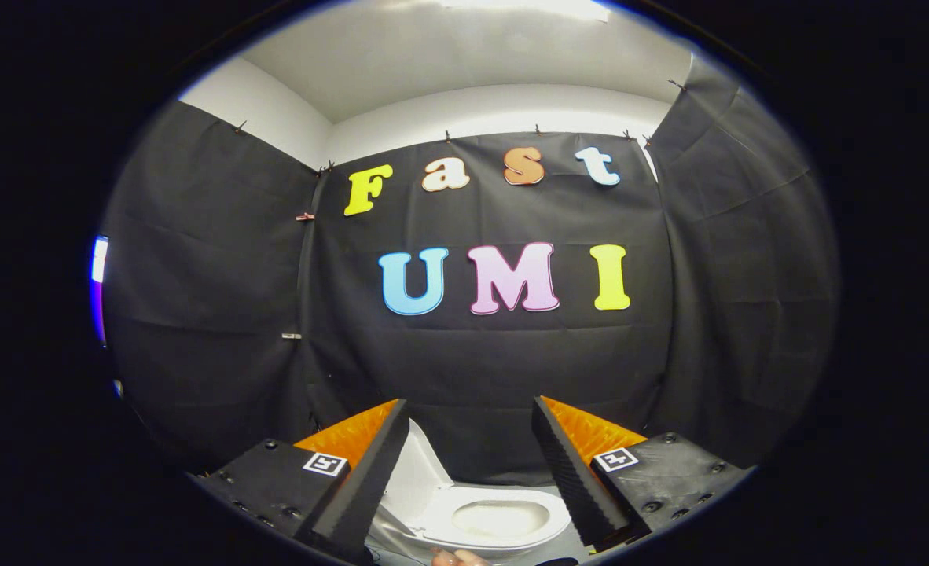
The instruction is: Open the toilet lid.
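Spread wide apart, the gripper [471, 428] holds its two fingers [358, 491] open with nothing pinched between them, one to each side of the toilet below. Behind everything hangs the booth's black cloth wall [480, 369], creased and pinned along its top edge to a white wall [480, 106], which meets a white ceiling [449, 47] above.

The toilet [488, 515] is white and sits low, just ahead of the fingers and in the gap between them, well in front of the cloth wall. Its bowl is uncovered: the oval seat ring lies flat around the pale basin. The toilet lid [417, 472] stands raised at the toilet's left side, tilted up and away from the seat, right beside the inner face of the left finger; whether lid and finger touch cannot be told. The right finger stands apart from the seat, over the toilet's right side.

Each finger's mount carries a small square black-and-white marker [325, 463]. Nearest the camera, just in front of the toilet's rim, a small part of a hand [458, 558] shows.
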A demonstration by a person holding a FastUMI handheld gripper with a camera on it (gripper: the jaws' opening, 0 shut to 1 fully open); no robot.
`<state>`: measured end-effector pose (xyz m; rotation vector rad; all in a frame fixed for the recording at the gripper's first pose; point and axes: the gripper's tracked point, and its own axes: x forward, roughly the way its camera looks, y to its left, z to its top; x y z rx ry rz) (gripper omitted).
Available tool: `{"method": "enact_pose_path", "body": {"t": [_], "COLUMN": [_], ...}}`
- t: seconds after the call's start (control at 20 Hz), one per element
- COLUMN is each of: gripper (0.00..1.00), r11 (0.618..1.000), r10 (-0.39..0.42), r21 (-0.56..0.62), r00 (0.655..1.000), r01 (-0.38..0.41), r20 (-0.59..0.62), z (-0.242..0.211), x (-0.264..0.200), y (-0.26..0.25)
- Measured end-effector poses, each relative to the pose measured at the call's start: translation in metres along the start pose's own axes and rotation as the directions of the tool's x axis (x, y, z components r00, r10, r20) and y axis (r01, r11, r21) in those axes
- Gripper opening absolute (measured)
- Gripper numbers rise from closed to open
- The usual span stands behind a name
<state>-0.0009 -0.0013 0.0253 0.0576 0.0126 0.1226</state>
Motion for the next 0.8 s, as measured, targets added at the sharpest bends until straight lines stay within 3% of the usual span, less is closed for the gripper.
{"method": "enact_pose_path", "body": {"t": [0.8], "gripper": [0.98], "r11": [1.0], "r10": [-0.023], "r21": [0.007], "r00": [1.0], "r01": [0.023], "r20": [-0.013], "z": [-0.0046], "x": [0.0029], "y": [-0.0073]}}
